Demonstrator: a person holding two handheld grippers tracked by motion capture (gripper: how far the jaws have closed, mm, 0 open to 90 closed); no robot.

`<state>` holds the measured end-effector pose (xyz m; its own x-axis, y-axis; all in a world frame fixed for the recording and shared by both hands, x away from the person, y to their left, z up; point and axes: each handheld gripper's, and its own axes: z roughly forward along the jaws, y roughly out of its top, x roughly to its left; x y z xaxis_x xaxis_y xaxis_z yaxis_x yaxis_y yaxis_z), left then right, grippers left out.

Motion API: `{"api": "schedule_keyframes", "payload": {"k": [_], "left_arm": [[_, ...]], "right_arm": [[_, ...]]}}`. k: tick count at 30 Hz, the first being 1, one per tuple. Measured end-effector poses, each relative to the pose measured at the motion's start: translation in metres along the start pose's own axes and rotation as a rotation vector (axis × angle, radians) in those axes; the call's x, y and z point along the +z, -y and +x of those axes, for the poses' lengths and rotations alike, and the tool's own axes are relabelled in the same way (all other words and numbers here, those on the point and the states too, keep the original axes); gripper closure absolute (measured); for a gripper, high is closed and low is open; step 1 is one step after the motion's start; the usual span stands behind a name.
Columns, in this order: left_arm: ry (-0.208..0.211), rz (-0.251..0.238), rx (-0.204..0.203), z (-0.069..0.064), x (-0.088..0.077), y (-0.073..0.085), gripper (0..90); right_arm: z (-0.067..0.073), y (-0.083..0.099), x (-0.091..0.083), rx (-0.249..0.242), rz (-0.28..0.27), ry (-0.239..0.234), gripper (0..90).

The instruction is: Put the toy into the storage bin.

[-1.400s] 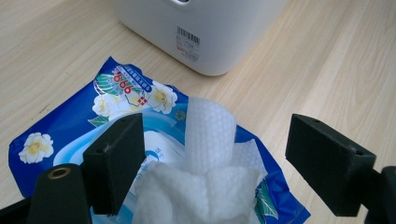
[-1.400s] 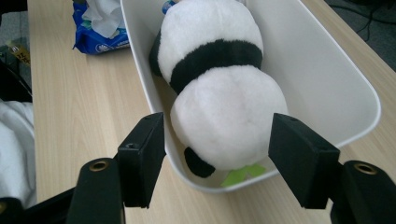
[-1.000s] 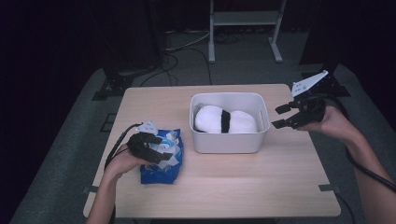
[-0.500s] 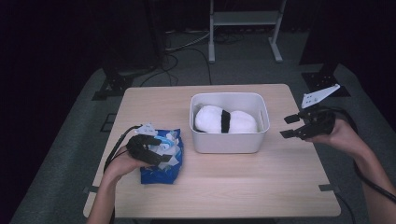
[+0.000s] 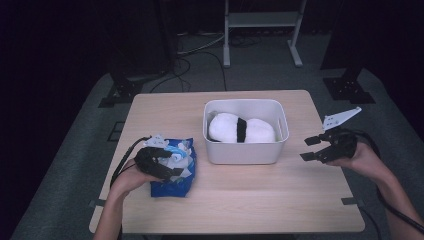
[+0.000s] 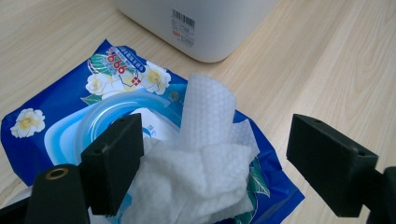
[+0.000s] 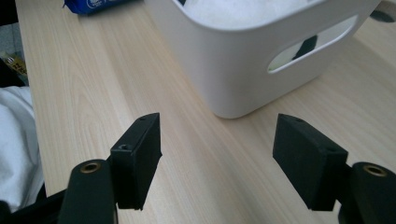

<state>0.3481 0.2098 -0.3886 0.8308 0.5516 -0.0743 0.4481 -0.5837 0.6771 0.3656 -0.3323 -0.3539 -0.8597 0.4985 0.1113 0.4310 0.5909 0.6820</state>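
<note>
While lidless, white bin (image 5: pixel 245 150) holds plush (image 5: pixel 241 128)

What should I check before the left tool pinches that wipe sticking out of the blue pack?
1. Left tool open around the wipe: ok.
2. Pads pressing on the wipe: not ok, not yet.
3. Wipe standing free above the blue pack: ok.
4. Pack lying flat on the table: ok.
5. Right tool open, empty, apart from the white bin: ok.
6. Something holding the pack down: not ok.
</note>
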Motion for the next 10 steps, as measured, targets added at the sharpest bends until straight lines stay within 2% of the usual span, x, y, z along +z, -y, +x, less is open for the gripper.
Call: {"api": "schedule_keyframes", "payload": {"k": [10], "left_arm": [[0.004,0.004,0.000,-0.001,0.003,0.002,17.7]], "right_arm": [[0.003,0.024,0.014,0.035,0.007,-0.020,30.1]]}}
